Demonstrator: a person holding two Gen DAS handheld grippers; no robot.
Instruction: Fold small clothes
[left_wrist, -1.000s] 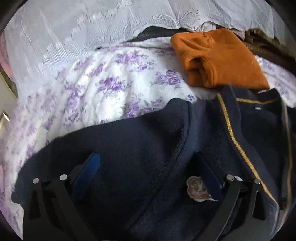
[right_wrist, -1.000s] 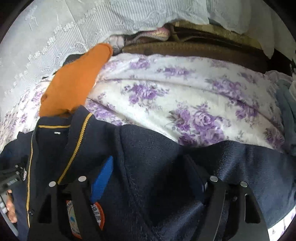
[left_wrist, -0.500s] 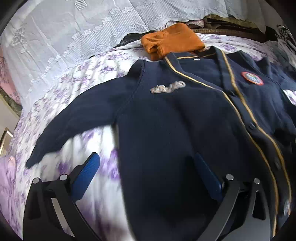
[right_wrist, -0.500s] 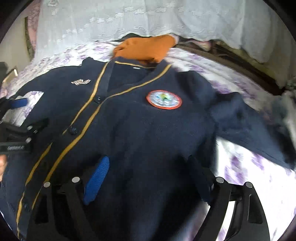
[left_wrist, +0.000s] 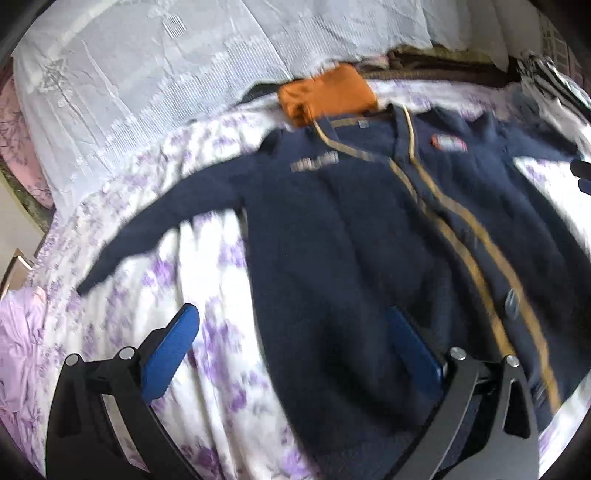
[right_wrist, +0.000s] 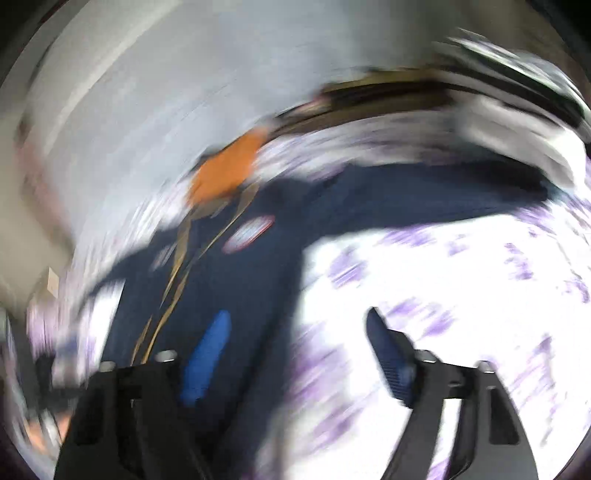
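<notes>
**Now: cardigan spread flat on the bed, both sets of jaws apart**

Spread open and face up on the flowered bedsheet, the navy cardigan lies with its collar toward the far side of the bed and both sleeves stretched out sideways. A tan-yellow trim runs down its front edges, a round badge sits on one chest panel and a small pale emblem on the other. Just beyond the collar, touching it, is a folded orange garment, and behind that hangs a white lace cloth.

The left gripper hovers above the cardigan's lower hem with its jaws wide apart and nothing pinched; one blue pad is over the sheet, the other over the navy knit.

The right wrist view is heavily smeared. The right gripper has just been narrowing its jaws, yet they stand apart with nothing between them: one pad over the cardigan's side, the other over bare sheet. The badge and the orange garment show only as blurs there.
</notes>
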